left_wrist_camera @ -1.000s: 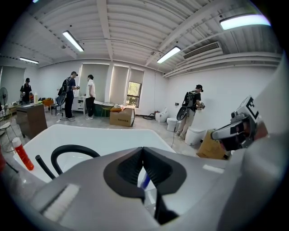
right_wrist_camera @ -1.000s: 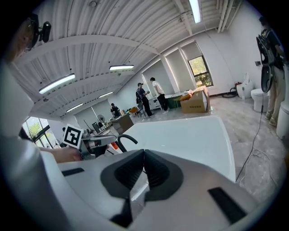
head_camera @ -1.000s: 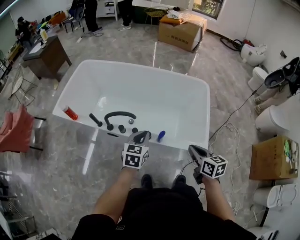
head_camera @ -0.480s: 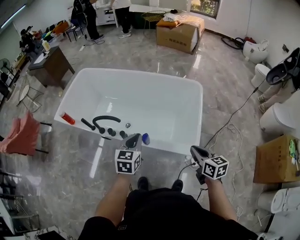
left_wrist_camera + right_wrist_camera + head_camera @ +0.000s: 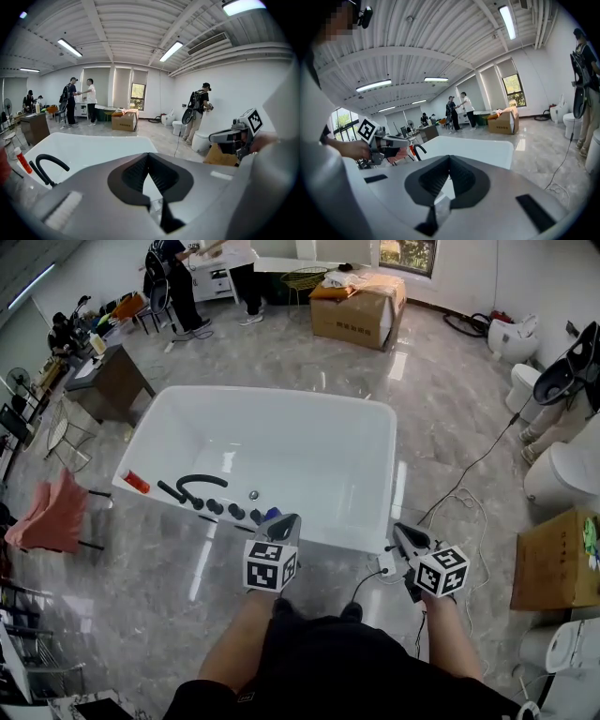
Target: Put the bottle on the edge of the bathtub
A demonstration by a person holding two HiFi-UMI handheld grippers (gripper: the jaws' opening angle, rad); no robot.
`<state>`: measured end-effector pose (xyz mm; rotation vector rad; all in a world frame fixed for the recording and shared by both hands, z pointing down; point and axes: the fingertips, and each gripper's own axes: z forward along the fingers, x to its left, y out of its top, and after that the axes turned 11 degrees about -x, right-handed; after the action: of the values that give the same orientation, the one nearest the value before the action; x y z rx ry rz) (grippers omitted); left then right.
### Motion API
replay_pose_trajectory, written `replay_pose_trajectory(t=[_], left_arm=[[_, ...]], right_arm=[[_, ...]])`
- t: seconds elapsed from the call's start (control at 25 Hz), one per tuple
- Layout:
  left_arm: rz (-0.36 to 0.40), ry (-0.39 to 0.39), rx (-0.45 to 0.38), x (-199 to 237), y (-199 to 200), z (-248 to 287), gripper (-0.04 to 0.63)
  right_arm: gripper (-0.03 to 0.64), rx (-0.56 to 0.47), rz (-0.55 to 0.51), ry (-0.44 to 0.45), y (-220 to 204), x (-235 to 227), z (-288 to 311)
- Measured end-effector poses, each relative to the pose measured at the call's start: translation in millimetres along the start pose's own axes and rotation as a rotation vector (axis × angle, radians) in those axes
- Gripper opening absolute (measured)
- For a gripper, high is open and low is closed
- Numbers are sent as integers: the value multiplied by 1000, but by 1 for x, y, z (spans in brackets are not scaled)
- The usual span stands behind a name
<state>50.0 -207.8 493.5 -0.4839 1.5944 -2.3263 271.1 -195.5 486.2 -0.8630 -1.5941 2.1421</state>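
Observation:
A small blue bottle (image 5: 271,515) stands on the near rim of the white bathtub (image 5: 375,474), right of the black faucet (image 5: 192,486) and its knobs. A red bottle (image 5: 136,482) lies at the rim's left end. My left gripper (image 5: 289,519) hovers just in front of the blue bottle and partly covers it; its jaws are shut and hold nothing. My right gripper (image 5: 402,532) hangs over the floor off the tub's near right corner, also shut and empty. In the left gripper view the closed jaws (image 5: 149,159) point over the tub (image 5: 93,150).
A black cable (image 5: 459,479) trails over the floor right of the tub. Toilets (image 5: 558,470) and a cardboard box (image 5: 558,563) stand at the right, another box (image 5: 356,306) and people at the back, a dark desk (image 5: 112,381) and a pink chair (image 5: 47,517) at the left.
The head view has swung, so the tub sits further left in the picture. The blue bottle now shows left of the left gripper's tip instead of right of it. Both grippers stay shut.

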Motion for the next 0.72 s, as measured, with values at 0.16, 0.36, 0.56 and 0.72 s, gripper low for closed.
replay_pose_trajectory(t=[0.16,0.36,0.56,0.72], left_arm=[[-13,-1,-64,10,42,-2,11],[21,-11,-160,30,102,-15,10],[75,-22,-240,44,147,-27,10],[125,-10,-278,55,164,-33,9]], right_arm=[[12,-106,-24,18,45,15,11],[12,-218,-88,45,97,48,26],[12,-292,-132,43,139,64,40],[12,-326,-181,69,164,80,46]])
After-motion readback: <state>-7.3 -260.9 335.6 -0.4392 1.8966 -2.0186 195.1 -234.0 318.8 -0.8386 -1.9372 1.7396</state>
